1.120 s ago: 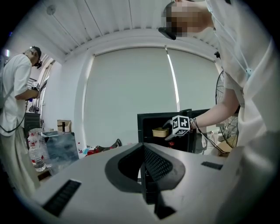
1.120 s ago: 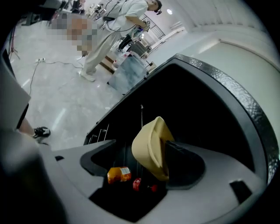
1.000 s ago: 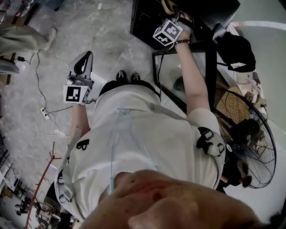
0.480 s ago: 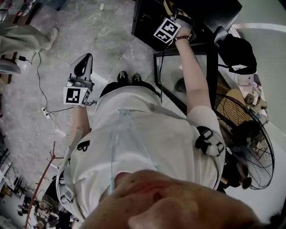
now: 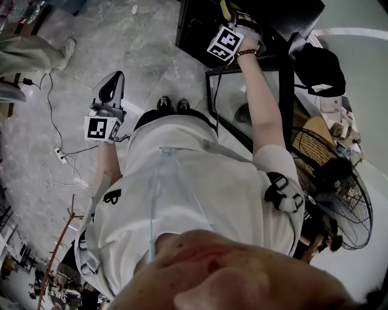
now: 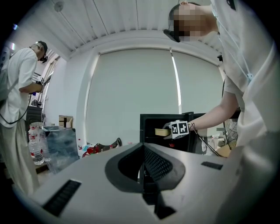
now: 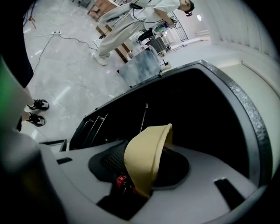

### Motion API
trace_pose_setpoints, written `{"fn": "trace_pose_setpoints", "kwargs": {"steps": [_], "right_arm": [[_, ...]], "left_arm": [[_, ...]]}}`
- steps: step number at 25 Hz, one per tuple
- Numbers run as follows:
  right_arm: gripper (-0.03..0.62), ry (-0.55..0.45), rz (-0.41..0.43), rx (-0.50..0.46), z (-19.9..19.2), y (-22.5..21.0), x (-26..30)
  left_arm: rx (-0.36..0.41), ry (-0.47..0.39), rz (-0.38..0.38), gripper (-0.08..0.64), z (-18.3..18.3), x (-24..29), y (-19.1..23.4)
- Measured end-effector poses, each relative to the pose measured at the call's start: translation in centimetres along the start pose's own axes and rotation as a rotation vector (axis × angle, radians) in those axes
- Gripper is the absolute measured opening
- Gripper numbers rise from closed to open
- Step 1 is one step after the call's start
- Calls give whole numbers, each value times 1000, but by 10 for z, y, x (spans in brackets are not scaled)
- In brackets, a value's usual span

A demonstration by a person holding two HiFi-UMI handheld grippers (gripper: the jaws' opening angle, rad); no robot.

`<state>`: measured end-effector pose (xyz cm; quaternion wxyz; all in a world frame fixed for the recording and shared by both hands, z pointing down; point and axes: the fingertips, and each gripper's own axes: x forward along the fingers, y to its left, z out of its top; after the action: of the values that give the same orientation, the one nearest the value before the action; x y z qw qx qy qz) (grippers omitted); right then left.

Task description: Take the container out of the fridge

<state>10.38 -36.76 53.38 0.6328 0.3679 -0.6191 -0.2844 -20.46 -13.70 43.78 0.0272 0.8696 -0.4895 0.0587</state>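
A beige, bowl-like container [image 7: 146, 155] sits in the dark mouth of the black fridge [image 7: 192, 109], its wall standing between the jaws of my right gripper [image 7: 141, 173]. Those jaws are closing, and the pads look pressed against the container's wall. In the head view the right gripper [image 5: 232, 7] reaches into the fridge [image 5: 194, 27] at the top, with the container [image 5: 227, 7] showing as a yellow edge. My left gripper [image 5: 114, 82] hangs at the left over the floor. It [image 6: 142, 153] is shut and holds nothing.
The fridge's glass door [image 5: 242, 100] stands open beside my right arm. A large floor fan [image 5: 336, 181] is at the right. Cables and a power strip [image 5: 60, 154] lie on the stone floor at the left. Another person [image 6: 17, 92] stands near several water bottles [image 6: 35, 146].
My right hand has shifted slightly at the fridge opening. The left gripper has drifted a little to the left.
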Motion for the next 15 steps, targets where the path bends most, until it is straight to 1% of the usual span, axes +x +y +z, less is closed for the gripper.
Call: {"fn": "trace_pose_setpoints", "kwargs": {"steps": [3, 7, 15], "right_arm": [[173, -27, 1, 6, 7, 3, -20], [172, -77, 7, 16, 17, 11, -51], [172, -156, -58, -12, 21, 16, -127]], "left_arm": [[-12, -9, -22, 9, 0, 4, -4], [-12, -25, -69, 9, 3, 13, -14], [-18, -37, -155, 9, 4, 22, -40]]}}
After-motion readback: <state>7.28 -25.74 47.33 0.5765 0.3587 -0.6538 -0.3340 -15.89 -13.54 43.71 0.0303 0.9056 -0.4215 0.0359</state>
